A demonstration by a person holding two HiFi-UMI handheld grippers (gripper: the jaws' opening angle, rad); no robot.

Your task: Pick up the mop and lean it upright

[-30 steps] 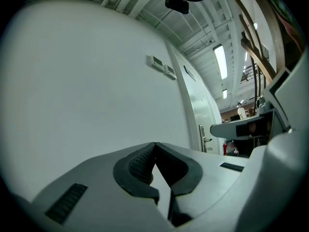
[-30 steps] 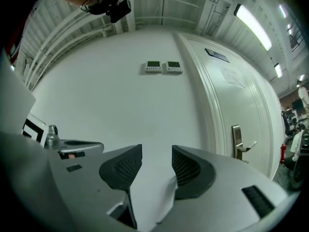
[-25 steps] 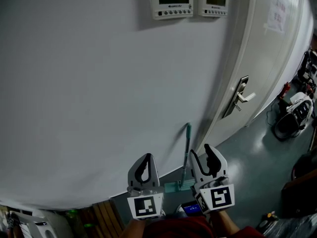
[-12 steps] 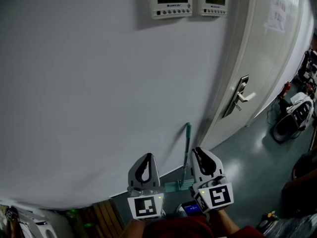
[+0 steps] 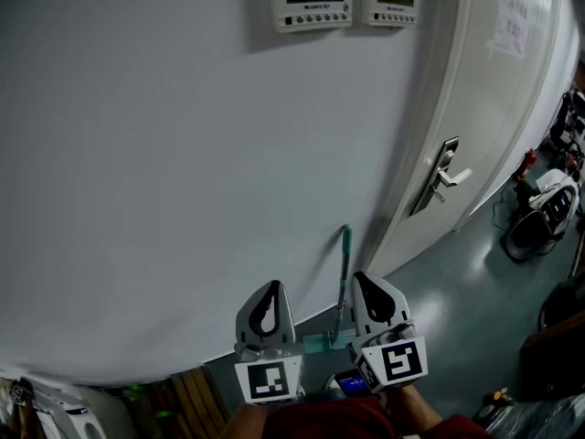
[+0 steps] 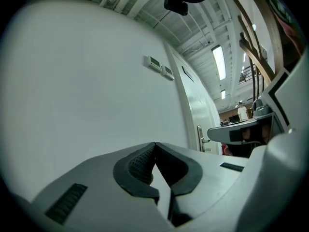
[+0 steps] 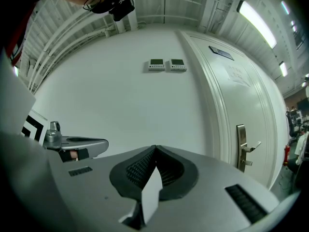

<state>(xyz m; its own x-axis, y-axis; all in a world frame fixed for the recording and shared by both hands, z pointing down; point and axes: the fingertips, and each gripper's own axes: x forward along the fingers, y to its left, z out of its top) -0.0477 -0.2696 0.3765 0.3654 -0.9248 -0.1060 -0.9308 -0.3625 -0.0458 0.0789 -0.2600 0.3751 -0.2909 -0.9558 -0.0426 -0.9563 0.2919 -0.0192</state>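
Note:
A mop with a teal handle (image 5: 345,273) stands upright against the white wall (image 5: 183,172), its teal head (image 5: 322,343) on the floor. It shows only in the head view, between my two grippers and beyond them. My left gripper (image 5: 271,286) (image 6: 154,144) is shut with nothing in it, left of the handle. Just right of the handle, my right gripper (image 5: 360,277) (image 7: 155,148) has just been closing its jaws and now stands shut, empty. Neither gripper touches the mop.
A white door (image 5: 484,108) with a metal lever handle (image 5: 445,179) is to the right of the mop. Two control panels (image 5: 313,0) hang high on the wall. Bags and gear (image 5: 541,210) lie on the floor at far right. Wooden slats (image 5: 187,396) sit at lower left.
The right gripper's jaws went from wide open to shut, with nothing between them. The left gripper and the mop have not moved.

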